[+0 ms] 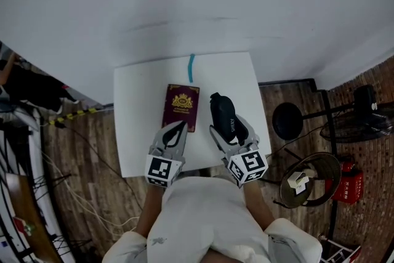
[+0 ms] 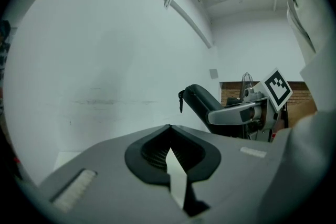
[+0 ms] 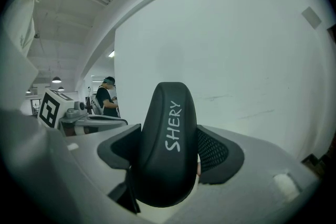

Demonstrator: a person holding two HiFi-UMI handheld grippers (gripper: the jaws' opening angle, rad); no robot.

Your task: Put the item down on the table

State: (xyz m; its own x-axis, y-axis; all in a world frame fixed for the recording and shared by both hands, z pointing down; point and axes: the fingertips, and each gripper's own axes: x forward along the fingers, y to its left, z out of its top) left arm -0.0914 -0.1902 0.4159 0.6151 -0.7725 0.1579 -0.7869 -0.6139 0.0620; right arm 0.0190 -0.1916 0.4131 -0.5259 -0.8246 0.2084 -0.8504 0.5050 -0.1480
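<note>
The put-down isn't finished, I'd say: the right gripper (image 1: 231, 132) is clamping the black case (image 1: 221, 109) across its width, holding it out over the white table (image 1: 138, 132), just right of the maroon passport (image 1: 182, 105). I cannot tell whether it is touching the top. Lowering and letting go are remaining. The case is looking smooth, rounded and hard-shelled, with white "SHERY" lettering. The left gripper (image 1: 178, 128) is sitting closed and empty.

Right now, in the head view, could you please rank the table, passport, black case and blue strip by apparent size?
1. Table
2. Passport and case: about alike. The case is held in the right claw, nearer the camera, so unranked.
3. Blue strip
</note>
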